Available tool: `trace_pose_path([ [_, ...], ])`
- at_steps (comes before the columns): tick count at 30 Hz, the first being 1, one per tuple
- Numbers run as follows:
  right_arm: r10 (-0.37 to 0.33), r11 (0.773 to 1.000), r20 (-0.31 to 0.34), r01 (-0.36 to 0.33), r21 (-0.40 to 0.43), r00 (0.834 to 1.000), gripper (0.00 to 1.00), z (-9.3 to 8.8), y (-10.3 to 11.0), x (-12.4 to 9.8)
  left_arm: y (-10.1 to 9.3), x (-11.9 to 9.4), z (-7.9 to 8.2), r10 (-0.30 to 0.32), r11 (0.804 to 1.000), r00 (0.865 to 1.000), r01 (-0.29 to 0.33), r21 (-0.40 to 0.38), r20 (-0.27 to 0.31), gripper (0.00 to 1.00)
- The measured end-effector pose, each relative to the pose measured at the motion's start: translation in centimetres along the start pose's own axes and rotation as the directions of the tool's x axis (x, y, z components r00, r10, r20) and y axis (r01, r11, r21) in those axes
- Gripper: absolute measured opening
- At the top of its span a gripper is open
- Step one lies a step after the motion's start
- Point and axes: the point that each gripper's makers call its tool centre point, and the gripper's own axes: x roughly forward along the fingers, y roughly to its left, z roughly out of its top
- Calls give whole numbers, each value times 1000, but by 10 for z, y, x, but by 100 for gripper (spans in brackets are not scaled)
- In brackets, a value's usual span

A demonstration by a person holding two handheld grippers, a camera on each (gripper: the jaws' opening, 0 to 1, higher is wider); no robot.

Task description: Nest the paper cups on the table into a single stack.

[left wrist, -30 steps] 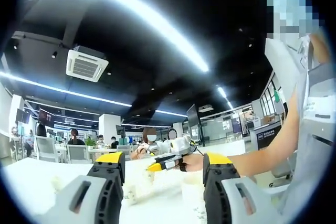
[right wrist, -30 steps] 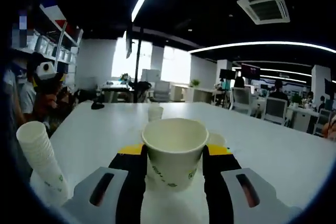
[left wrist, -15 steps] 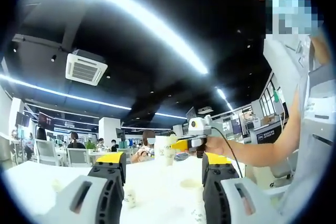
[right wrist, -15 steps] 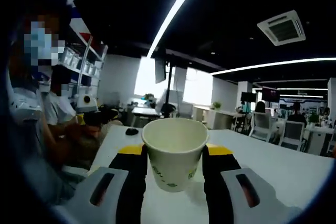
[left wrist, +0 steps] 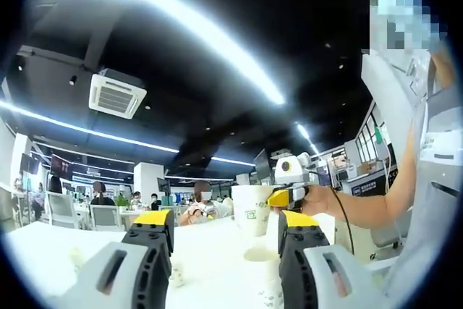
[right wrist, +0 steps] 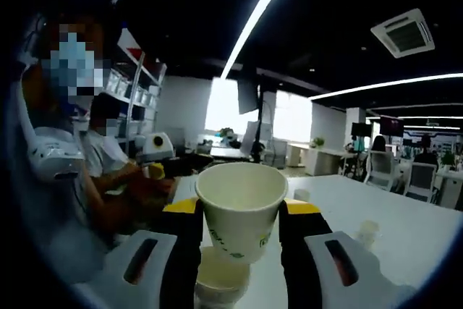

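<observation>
My right gripper (right wrist: 242,209) is shut on a white paper cup (right wrist: 239,197) with green print, held upright above the table (right wrist: 340,208). Just below that cup is the open top of a cup stack (right wrist: 221,274). In the left gripper view the same cup (left wrist: 252,209) hangs in the right gripper (left wrist: 279,199) over the stack (left wrist: 266,280), which stands close to my left gripper's right jaw. My left gripper (left wrist: 226,219) is open, jaws wide apart, nothing clamped. From the right gripper view, the left gripper (right wrist: 155,167) sits low at the left in a hand.
Loose single cups stand on the white table (left wrist: 210,265): one (left wrist: 175,273) by my left jaw, another (left wrist: 76,255) farther left, and two (right wrist: 369,233) (right wrist: 302,195) to the right. The person's arm (left wrist: 369,204) and body flank the table. Chairs and seated people lie beyond.
My right gripper has carried the cup up off the table and leftward, closer to my left gripper. It now hangs over the stack. My left gripper has barely moved.
</observation>
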Motion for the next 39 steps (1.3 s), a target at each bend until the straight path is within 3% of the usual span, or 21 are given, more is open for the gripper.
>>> trace_pose_path([
  [9,17,999,-45,-16,31,999,44,-25,14,1,3,-2,9,14,1000,1000,-14,3,23,61],
  [14,10,1000,-82,-10,3,997,45,-35,18,2,-1,0,-1,3,1000,1000,-3,4,-3,60],
  [18,6,1000,-110,-8,-20,994,45,-40,23,2,-4,0,1,-3,1000,1000,3,-2,1,60],
  [25,11,999,-129,-16,-34,992,45,-40,22,4,-1,1,8,7,1000,1000,-7,4,16,59],
  [30,22,999,-127,-27,-34,992,45,-40,24,7,-3,2,-4,2,1000,1000,-1,12,-26,59],
  [39,13,999,-136,-17,-33,991,46,-45,25,4,-2,0,0,3,1000,1000,-3,-1,-8,59],
])
